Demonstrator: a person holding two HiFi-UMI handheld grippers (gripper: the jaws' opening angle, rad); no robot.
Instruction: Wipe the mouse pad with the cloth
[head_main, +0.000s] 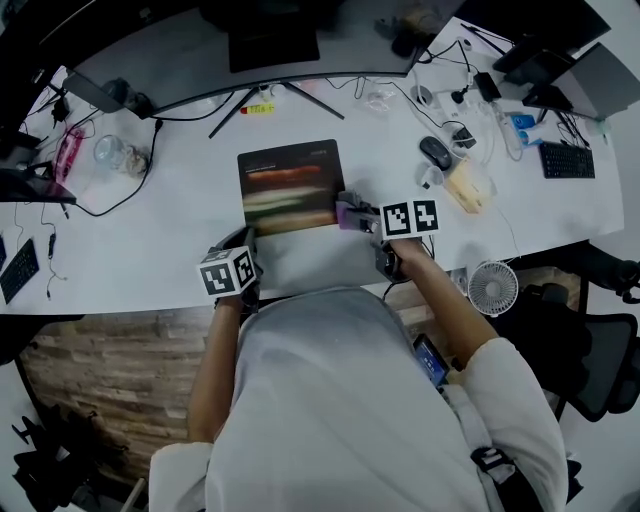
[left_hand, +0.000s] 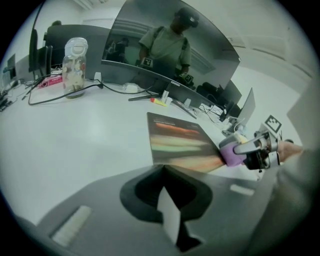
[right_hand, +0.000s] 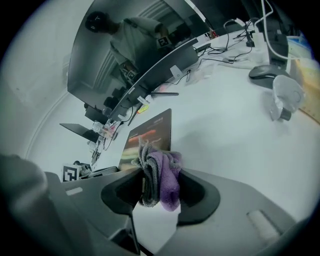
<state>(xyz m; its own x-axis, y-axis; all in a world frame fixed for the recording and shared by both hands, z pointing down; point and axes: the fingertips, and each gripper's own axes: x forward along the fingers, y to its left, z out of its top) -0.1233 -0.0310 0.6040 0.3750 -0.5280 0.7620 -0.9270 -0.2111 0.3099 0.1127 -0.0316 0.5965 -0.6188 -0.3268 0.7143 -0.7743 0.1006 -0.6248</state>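
The right gripper (right_hand: 159, 187) has its fingers clamped on a purple and grey cloth (right_hand: 164, 172), at the near right corner of the dark mouse pad (head_main: 290, 185) on the white worktop (head_main: 170, 230). The left gripper (left_hand: 167, 212) sits near the pad's near left corner, its fingers together with nothing between them.

purple-and-grey cloth (right_hand: 161, 176) — dark mouse pad (head_main: 291, 186), blurred orange-green streaks

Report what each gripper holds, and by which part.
The right gripper pinches the bunched cloth around its middle, with folds poking out past the jaws. The left gripper holds nothing.
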